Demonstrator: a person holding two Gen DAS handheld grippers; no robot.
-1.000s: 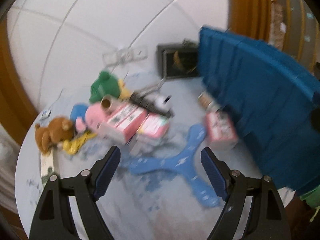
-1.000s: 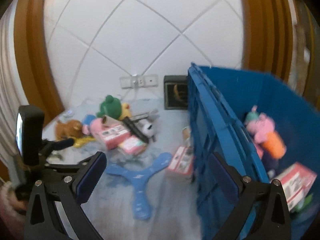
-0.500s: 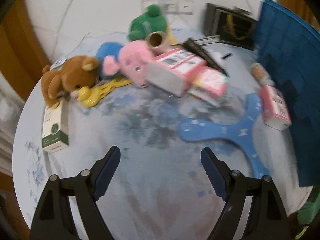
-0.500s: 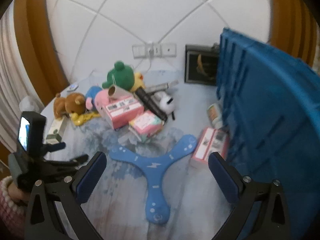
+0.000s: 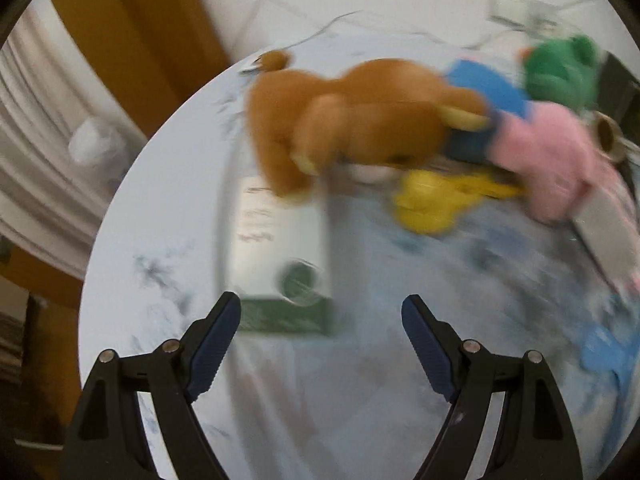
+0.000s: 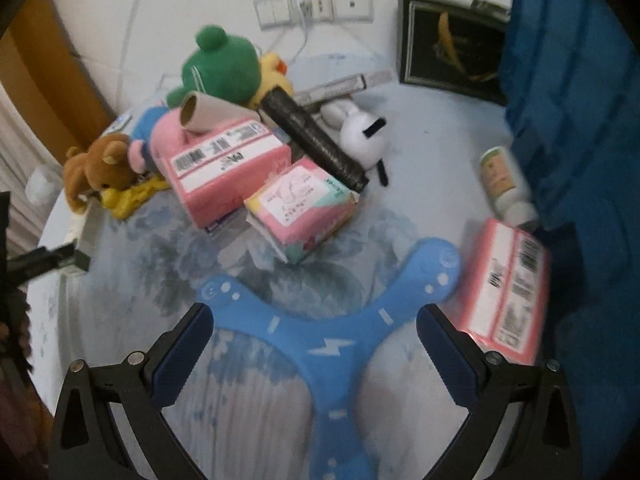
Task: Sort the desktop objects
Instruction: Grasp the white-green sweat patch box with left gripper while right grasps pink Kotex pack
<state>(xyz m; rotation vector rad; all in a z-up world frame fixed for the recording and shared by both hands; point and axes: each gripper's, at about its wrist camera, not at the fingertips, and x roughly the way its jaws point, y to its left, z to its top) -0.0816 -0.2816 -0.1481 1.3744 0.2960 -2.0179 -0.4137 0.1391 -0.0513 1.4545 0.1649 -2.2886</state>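
Both grippers empty, jaws wide. Left gripper (image 5: 320,336) hangs over the green-white box (image 5: 280,256), box's near end between its tips, no contact. Right gripper (image 6: 314,340) straddles the blue boomerang (image 6: 332,332), not gripping. Sorting looks barely begun: pink boxes (image 6: 224,168), teddy bear (image 6: 104,164) at 10 o'clock and green plush (image 6: 220,68) at 11 litter the table (image 6: 120,320); blue crate (image 6: 580,100) at 2 o'clock, contents unseen.
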